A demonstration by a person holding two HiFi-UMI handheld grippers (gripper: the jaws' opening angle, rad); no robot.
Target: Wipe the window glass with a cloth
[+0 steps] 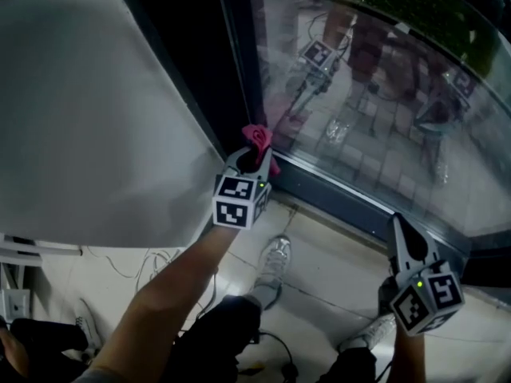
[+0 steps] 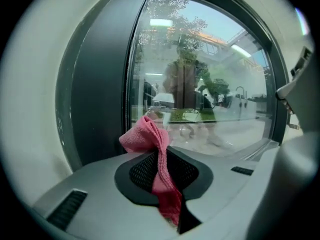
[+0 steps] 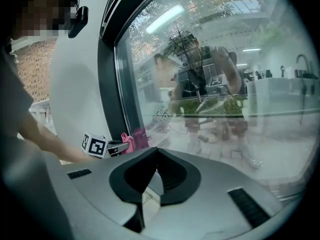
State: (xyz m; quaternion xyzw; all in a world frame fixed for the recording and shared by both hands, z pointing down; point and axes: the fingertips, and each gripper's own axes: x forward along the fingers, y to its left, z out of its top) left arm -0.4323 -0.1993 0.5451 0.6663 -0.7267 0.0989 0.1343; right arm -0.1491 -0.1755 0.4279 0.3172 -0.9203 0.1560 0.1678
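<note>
My left claw (image 1: 255, 156) is clamped on the one pink cloth (image 1: 257, 136). The cloth is bunched ahead of the tips, I judge so that fabric rather than plastic meets the window glass (image 1: 383, 94), near its lower left corner. My right claw (image 1: 398, 223), the second of two, hangs closed and empty below the glass.

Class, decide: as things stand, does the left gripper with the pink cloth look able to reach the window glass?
Probably yes. The left gripper, shut on the pink cloth, points at the window glass near its dark frame, with nothing visible between cloth and pane.
</note>
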